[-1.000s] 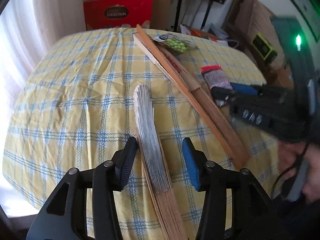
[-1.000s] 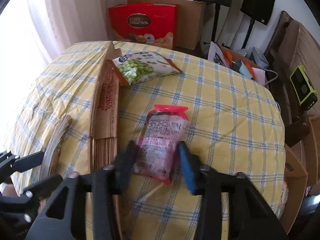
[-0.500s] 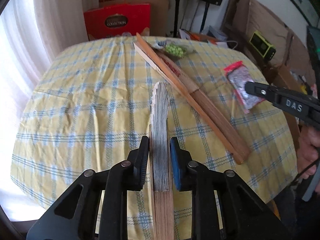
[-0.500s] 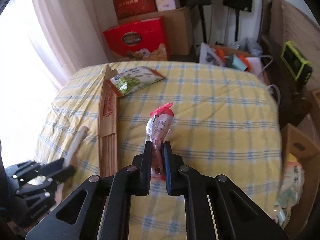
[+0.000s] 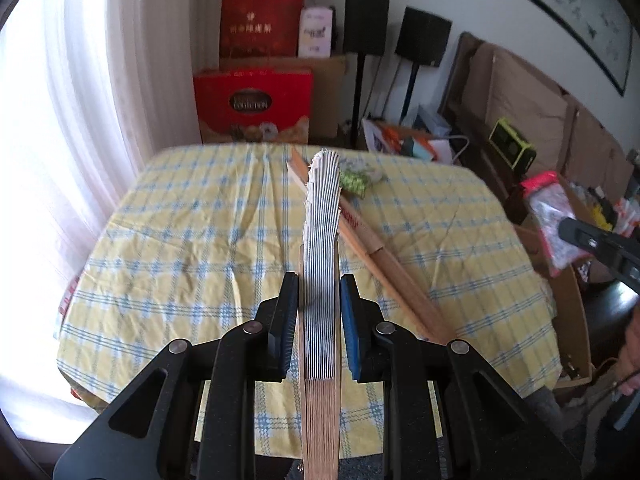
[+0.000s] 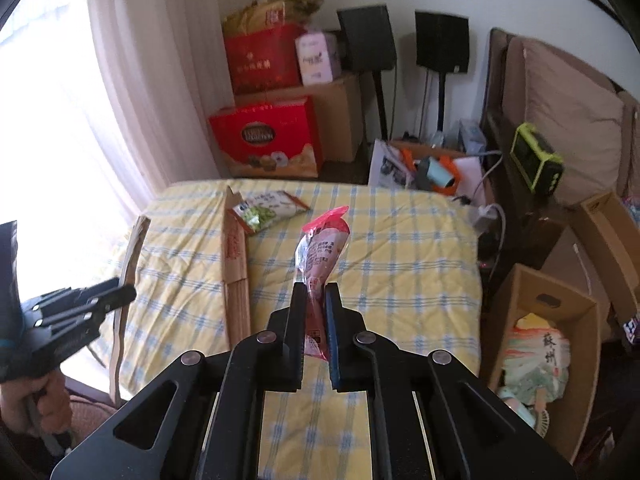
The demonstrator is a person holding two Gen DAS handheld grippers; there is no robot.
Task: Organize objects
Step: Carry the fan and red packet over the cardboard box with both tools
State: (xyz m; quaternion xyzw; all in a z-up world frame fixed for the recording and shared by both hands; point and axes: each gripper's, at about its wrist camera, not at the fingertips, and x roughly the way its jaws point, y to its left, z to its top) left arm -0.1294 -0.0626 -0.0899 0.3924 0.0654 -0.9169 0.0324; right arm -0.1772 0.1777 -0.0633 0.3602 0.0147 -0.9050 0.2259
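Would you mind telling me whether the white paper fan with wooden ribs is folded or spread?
Folded. The white paper fan with wooden ribs shows tightly stacked pleats in one narrow bundle, clamped between the left gripper's pads.

The folded fan's [image 5: 320, 280] wooden base (pivot end) runs off the bottom edge.

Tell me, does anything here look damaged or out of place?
Yes. The folded paper fan held in the left gripper has a ragged, frayed top edge. On the table, the green snack packet lies overlapping the end of the long wooden folded fan.
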